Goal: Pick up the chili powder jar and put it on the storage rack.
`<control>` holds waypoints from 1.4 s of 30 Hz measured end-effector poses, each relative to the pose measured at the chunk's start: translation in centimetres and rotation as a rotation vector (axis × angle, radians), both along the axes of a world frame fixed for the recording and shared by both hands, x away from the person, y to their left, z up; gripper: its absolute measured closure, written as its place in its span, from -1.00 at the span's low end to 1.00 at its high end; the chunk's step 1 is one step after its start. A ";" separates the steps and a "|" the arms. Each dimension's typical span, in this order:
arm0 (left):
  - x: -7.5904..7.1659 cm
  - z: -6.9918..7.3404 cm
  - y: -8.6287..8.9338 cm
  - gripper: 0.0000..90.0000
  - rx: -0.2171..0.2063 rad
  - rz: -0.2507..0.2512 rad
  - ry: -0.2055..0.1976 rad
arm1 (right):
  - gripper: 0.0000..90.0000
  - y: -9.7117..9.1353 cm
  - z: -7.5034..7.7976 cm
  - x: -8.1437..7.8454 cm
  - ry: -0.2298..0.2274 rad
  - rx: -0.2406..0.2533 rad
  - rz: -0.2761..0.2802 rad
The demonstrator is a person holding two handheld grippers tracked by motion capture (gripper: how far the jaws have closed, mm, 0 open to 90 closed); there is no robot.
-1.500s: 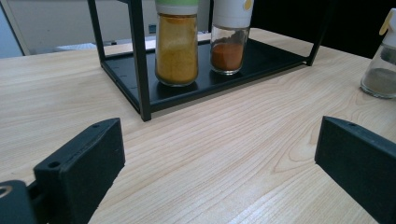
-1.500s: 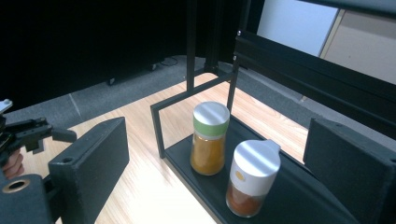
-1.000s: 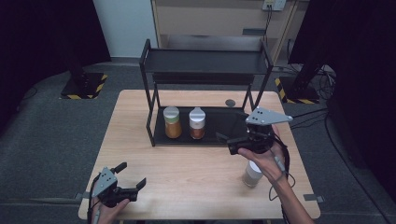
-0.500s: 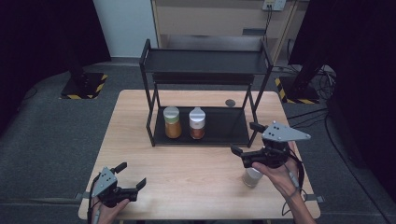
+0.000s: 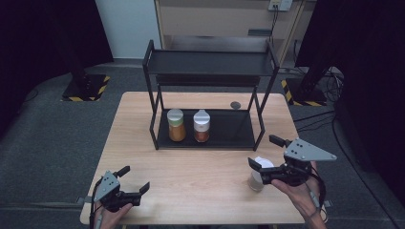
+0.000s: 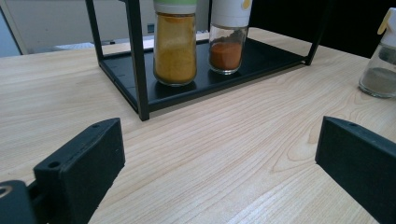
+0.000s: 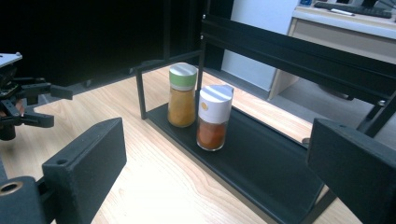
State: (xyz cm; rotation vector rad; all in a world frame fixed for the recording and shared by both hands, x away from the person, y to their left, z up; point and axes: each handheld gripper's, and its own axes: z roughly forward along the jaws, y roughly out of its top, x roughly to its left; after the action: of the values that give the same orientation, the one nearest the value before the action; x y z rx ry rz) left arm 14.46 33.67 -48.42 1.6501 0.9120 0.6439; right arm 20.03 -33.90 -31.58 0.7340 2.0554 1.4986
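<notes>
While its jaws gape empty, white-capped jar (image 5: 258, 175) just beside right tool (image 5: 265, 158), on table (image 5: 200, 181).

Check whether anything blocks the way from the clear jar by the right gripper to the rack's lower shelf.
Nothing visible does. The white-capped clear glass jar stands on bare wood beside the open right gripper, and the black metal rack's lower shelf is free right of the orange-filled jar.

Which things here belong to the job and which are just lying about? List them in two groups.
Part of the job:
- white-capped jar under the right hand-held gripper
- black rack
- green-capped yellow spice jar
- white-capped orange spice jar

Lying about:
- small dark disc on the table
- left hand-held gripper, idle and open
</notes>
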 end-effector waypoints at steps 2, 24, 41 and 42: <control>0.0 0.0 0.0 -1.00 -0.001 0.000 -0.001 | -0.89 -0.3 -0.1 -0.4 0.000 -0.004 -0.002; 0.0 0.0 0.0 -1.00 0.002 -0.008 -0.005 | -0.94 -4.9 -4.8 -4.0 0.028 0.011 -0.096; 0.0 0.0 -0.1 -1.00 0.007 -0.017 -0.008 | -0.92 -6.3 -9.3 -4.4 0.054 0.030 -0.107; 0.0 0.0 0.0 -1.00 0.007 -0.017 -0.008 | -0.92 -6.3 -9.5 -4.4 0.056 0.030 -0.109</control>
State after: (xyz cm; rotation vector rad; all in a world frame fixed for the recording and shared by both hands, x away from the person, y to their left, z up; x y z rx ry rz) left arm 14.48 33.62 -48.42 1.6592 0.8898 0.6420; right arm 15.62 -40.19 -41.13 0.8946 2.0027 1.4663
